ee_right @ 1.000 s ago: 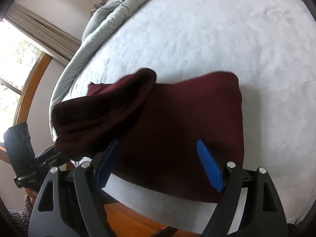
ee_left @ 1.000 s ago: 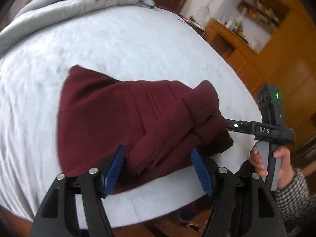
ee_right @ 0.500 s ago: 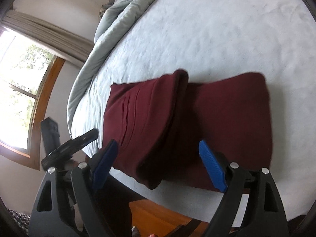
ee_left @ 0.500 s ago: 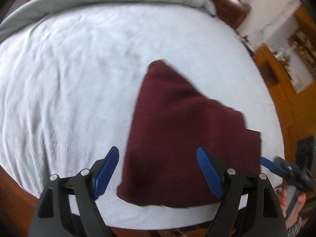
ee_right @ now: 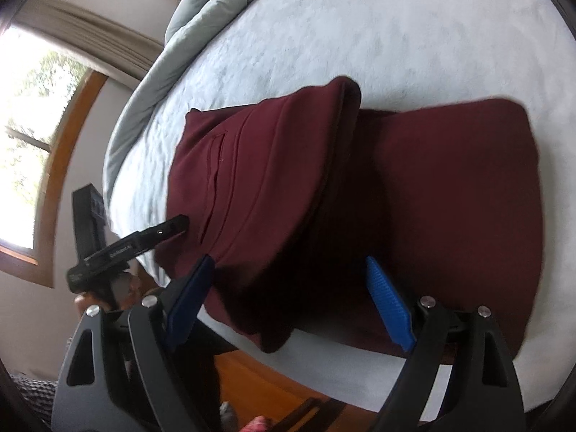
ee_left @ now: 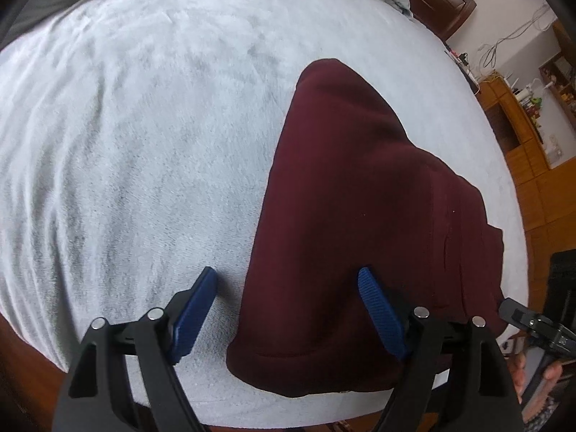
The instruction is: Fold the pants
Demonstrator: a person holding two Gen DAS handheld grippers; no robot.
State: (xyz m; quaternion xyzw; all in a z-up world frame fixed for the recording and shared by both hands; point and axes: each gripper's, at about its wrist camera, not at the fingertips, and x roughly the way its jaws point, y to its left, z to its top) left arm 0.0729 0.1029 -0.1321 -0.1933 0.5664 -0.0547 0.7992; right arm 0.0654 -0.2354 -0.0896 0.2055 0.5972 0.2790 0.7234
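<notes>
left gripper [ee_left: 288, 309]: blue-padded fingers spread wide, nothing clamped. the near left edge of the dark maroon fleece pants [ee_left: 360, 216] is seen lying between the fingers, not pinched; the left pad sits over bare bedsheet, the right pad over cloth.

right gripper [ee_right: 291, 298]: fingers likewise wide, nothing held. the near hem of the pants [ee_right: 396, 187] lies between and just beyond the pads, untouched as far as can be told.

progress: the pants are judged mostly folded. a compact bundle is laid near the bed's front edge, with one thick flap already turned over onto the rest; its rolled fold edge runs away from the right fingers. the top layer sits skewed and puffy, and one corner droops toward the edge, so squaring up or one last fold is probably left.

beyond the fingers: white plush bedsheet [ee_left: 144, 144], bare apart from the pants. furthest out, a grey-green rumpled duvet [ee_right: 201, 25] is pushed to the far side.
</notes>
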